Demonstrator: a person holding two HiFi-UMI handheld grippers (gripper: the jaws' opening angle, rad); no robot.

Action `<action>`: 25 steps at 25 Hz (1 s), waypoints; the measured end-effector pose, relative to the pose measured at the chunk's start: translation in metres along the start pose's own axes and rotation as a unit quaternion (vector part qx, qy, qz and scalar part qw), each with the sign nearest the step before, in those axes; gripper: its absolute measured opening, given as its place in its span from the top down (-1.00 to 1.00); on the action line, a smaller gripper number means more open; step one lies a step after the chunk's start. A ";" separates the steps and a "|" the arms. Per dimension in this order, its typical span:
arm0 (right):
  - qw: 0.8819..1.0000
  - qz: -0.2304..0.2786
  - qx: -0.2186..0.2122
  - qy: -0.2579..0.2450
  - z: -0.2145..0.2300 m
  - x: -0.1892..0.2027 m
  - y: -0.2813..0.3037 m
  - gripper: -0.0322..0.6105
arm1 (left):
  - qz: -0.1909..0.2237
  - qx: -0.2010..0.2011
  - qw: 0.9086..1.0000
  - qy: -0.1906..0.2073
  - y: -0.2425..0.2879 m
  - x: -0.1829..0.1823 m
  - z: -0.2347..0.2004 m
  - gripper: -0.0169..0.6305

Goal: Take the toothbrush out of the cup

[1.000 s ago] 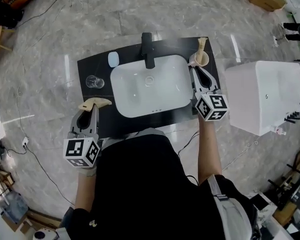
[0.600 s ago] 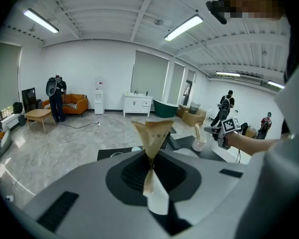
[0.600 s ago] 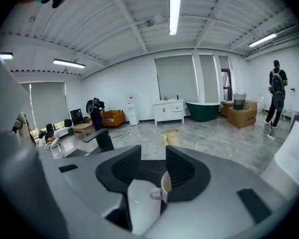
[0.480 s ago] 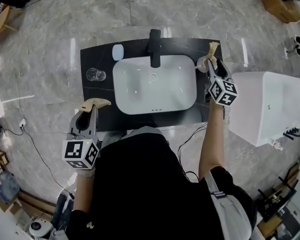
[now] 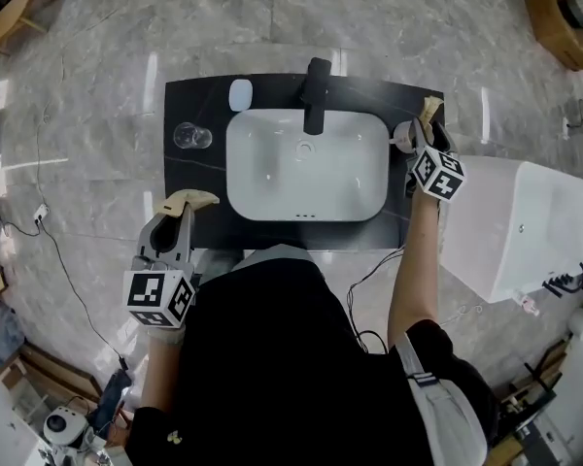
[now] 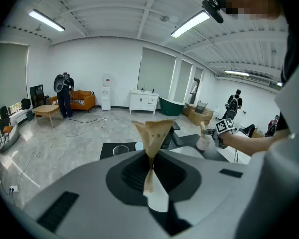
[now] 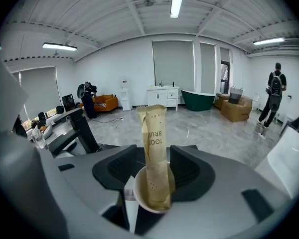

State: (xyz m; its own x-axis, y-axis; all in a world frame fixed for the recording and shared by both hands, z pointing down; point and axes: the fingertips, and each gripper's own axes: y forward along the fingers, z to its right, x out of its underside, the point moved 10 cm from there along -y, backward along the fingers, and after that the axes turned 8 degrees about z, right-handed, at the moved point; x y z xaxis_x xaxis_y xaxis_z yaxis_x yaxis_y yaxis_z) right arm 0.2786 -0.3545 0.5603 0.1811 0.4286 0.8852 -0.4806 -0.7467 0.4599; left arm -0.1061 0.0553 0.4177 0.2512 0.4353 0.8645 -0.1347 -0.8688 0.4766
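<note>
right claw (image 7: 154, 172) just opened around cupped toothbrush (image 7: 154, 143); left claw (image 6: 150, 164) pinches apparent packet (image 6: 153, 135)

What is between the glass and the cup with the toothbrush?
The white sink, with its black tap, lies between the glass and the cup; the head view shows it.

From above, the right gripper (image 5: 418, 136) covers most of the cup (image 5: 401, 136), and the wrapped toothbrush (image 7: 156, 148) has its lower end out of sight inside it. The tan packet (image 6: 152, 136) pinched in the left gripper (image 6: 150, 169) hides its contents. The pale oval thing (image 5: 240, 94) by the tap (image 5: 316, 90) is too small to name, perhaps soap.
</note>
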 end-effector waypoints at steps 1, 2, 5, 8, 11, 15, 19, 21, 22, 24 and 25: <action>1.000 -0.003 0.006 0.000 0.001 0.001 0.002 0.25 | -0.001 -0.002 1.000 -0.001 0.000 0.001 0.000 0.82; 1.000 -0.007 0.010 0.000 0.002 0.001 0.004 0.25 | -0.001 -0.004 1.000 -0.003 0.000 0.002 -0.001 0.82; 1.000 -0.020 0.013 -0.005 0.004 0.004 0.010 0.28 | -0.002 -0.009 1.000 -0.007 0.000 0.004 -0.002 0.82; 1.000 -0.026 0.012 -0.006 0.004 0.005 0.012 0.38 | -0.004 -0.010 1.000 -0.009 0.000 0.005 -0.001 0.82; 0.999 -0.027 0.020 -0.005 0.005 0.006 0.014 0.56 | -0.007 -0.009 1.000 -0.011 0.000 0.006 0.001 0.82; 0.999 -0.030 0.033 -0.017 0.004 0.006 0.014 0.73 | -0.009 -0.005 1.000 -0.011 -0.001 0.009 0.000 0.82; 0.998 -0.021 0.038 -0.035 0.000 0.003 0.008 0.76 | -0.012 -0.003 1.000 -0.013 -0.004 0.015 -0.005 0.82; 0.998 -0.012 0.040 -0.038 -0.003 -0.002 0.003 0.76 | -0.008 -0.003 1.000 -0.018 -0.007 0.017 -0.008 0.82; 0.998 -0.009 0.040 -0.040 -0.004 -0.005 0.000 0.76 | -0.005 -0.003 1.000 -0.020 -0.009 0.018 -0.009 0.82; 0.998 -0.003 0.041 -0.046 -0.008 -0.012 -0.007 0.76 | 0.002 0.000 1.000 -0.024 -0.012 0.018 -0.012 0.82; 0.998 0.000 0.041 -0.049 -0.010 -0.016 -0.011 0.76 | 0.005 0.001 1.000 -0.025 -0.013 0.018 -0.014 0.82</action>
State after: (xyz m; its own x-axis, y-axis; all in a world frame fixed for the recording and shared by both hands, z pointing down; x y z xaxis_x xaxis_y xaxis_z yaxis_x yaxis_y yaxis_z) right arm 0.2723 -0.3478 0.5408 0.2655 0.3805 0.8859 -0.4085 -0.7879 0.4608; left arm -0.1129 0.0781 0.4294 0.2975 0.4151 0.8598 -0.1345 -0.8734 0.4681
